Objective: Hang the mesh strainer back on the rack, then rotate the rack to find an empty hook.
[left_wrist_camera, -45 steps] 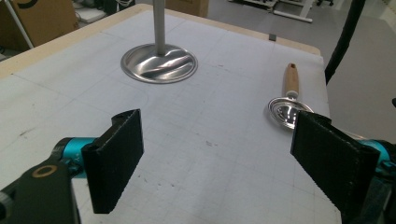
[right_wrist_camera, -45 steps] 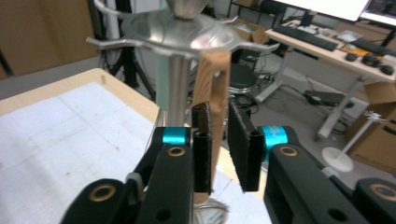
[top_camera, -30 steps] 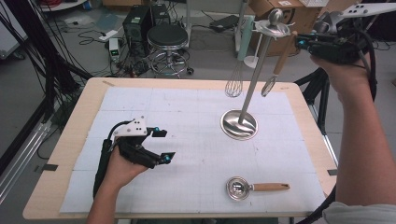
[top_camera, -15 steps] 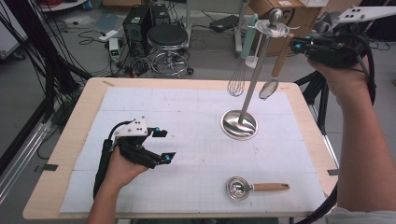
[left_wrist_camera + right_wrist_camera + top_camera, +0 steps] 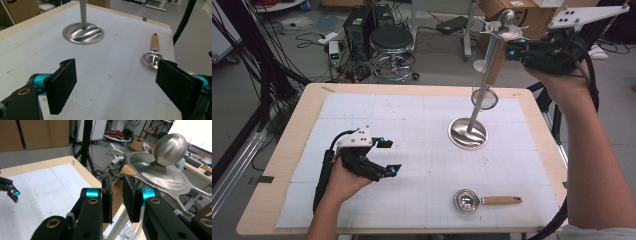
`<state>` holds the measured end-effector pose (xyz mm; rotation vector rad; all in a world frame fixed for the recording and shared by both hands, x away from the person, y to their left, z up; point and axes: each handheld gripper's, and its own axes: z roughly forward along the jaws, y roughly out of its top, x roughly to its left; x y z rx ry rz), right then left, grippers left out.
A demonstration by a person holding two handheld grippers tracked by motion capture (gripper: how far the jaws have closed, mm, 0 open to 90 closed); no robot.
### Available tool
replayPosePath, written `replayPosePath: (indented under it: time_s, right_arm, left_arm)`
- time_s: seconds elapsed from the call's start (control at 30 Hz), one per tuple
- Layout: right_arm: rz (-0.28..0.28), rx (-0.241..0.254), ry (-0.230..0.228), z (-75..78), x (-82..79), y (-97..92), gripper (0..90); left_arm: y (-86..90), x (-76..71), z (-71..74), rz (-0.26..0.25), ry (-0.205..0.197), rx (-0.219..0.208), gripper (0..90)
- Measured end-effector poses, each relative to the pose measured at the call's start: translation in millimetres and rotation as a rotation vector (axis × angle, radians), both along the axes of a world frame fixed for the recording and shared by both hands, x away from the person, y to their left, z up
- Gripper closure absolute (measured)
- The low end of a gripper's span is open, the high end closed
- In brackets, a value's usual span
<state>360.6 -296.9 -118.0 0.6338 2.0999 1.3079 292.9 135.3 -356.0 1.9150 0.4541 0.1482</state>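
Wooden strainer handle (image 5: 495,64) hangs upright, clamped in right tool (image 5: 515,50) beside stand (image 5: 489,75); left tool (image 5: 388,156) rests apart.

Left gripper (image 5: 384,156) rests low, fingers wide; right gripper (image 5: 512,50) raised, fingers pinched.

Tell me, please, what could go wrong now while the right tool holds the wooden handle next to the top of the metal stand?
1. The right tool grips the wooden handle of the strainer close to the stand's top; a sideways pull could tip the stand.
2. The whisk hangs on the same stand, so the strainer's mesh head might knock or catch it.
3. The grip looks shallow, so the handle could slip out.
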Motion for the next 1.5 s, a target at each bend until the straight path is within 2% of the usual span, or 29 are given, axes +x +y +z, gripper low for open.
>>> replayPosePath:
  time_s: [0.27,0.47,0.5,0.9,1.27,1.33,1.37,1.47,1.5]
  right_arm:
    - [0.013,0.004,-0.004,-4.5,-2.7,-7.4,72.9]
    - [0.005,0.013,0.025,-13.2,-4.7,-14.5,72.3]
    - [0.009,0.012,0.017,-14.2,-4.0,-15.2,72.2]
    - [0.022,0.029,0.055,-30.6,-2.5,-20.3,67.7]
    - [0.014,0.058,0.072,-41.7,-1.7,-26.0,57.0]
    - [0.015,0.072,0.092,-45.8,-2.3,-27.2,55.9]
    - [0.019,0.069,0.084,-48.3,-1.0,-28.2,55.1]
    - [0.013,0.070,0.104,-53.2,-0.9,-30.6,54.8]
    - [0.016,0.073,0.095,-54.5,0.0,-31.6,54.6]
  left_arm:
    - [2.5,0.4,0.2,0.000,-0.001,-0.003,17.7]
    - [2.1,0.3,0.3,0.002,-0.002,-0.002,17.7]
    - [2.2,0.2,0.4,0.002,-0.001,-0.003,17.7]
    - [2.0,0.7,-0.4,0.000,0.001,0.004,17.7]
    - [3.8,1.2,-1.3,0.004,0.006,-0.002,17.7]
    - [3.9,2.3,-1.1,0.004,0.005,-0.004,17.6]
    - [3.9,2.5,-1.2,0.003,0.008,-0.005,17.7]
    - [2.9,3.3,-1.5,0.006,0.010,-0.008,17.7]
    - [2.5,3.7,-1.9,0.006,0.012,-0.011,17.7]
